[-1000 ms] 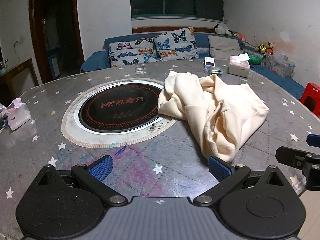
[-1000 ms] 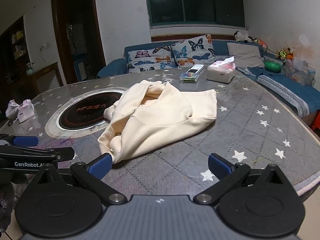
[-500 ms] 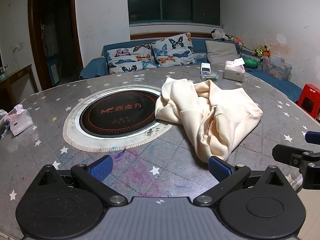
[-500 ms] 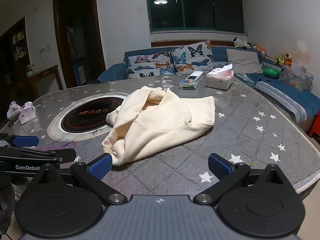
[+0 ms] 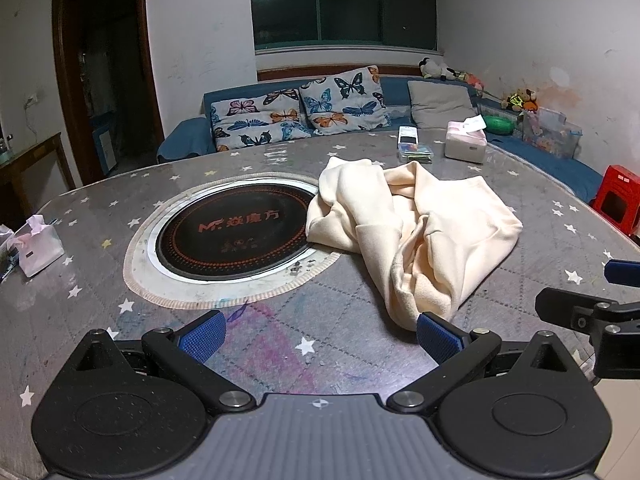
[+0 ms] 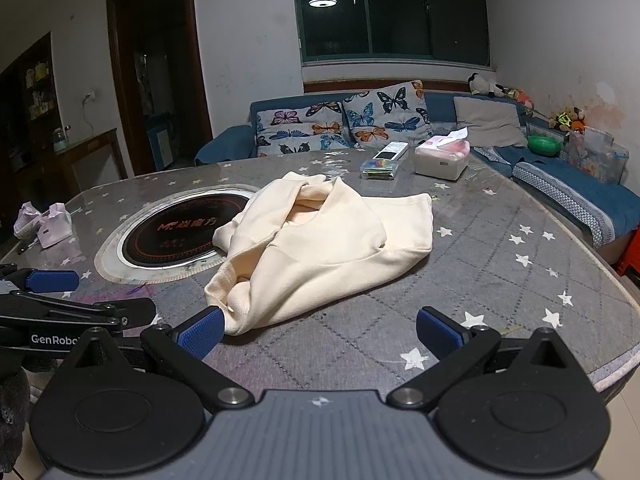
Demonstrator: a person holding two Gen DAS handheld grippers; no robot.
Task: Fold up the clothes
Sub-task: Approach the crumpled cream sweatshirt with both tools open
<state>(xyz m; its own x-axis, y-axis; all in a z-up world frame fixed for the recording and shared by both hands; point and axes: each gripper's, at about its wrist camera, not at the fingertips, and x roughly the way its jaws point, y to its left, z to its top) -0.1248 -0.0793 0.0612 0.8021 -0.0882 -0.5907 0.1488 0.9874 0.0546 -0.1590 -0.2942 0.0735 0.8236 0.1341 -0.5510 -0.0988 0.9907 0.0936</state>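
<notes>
A cream sweatshirt [image 5: 416, 232] lies crumpled on the round grey star-patterned table [image 5: 120, 320], partly over the rim of the inset cooktop [image 5: 236, 232]. My left gripper [image 5: 320, 338] hovers open near the table's front edge, its right fingertip just short of the garment's nearest fold. In the right wrist view the same sweatshirt [image 6: 320, 248] lies ahead, and my right gripper [image 6: 320, 332] is open with its left fingertip at the garment's near corner. Each gripper shows at the edge of the other's view. Nothing is held.
A white tissue box [image 6: 441, 158] and a flat case with a remote [image 6: 384, 162] sit at the table's far side. A small pink tissue pack [image 5: 34, 240] rests at the left. A blue sofa [image 6: 576, 188] curves behind; a red stool [image 5: 616, 200] stands right.
Both grippers have drawn back and risen slightly, so the sweatshirt looks a little farther off. The garment itself has not moved and both stay open.
</notes>
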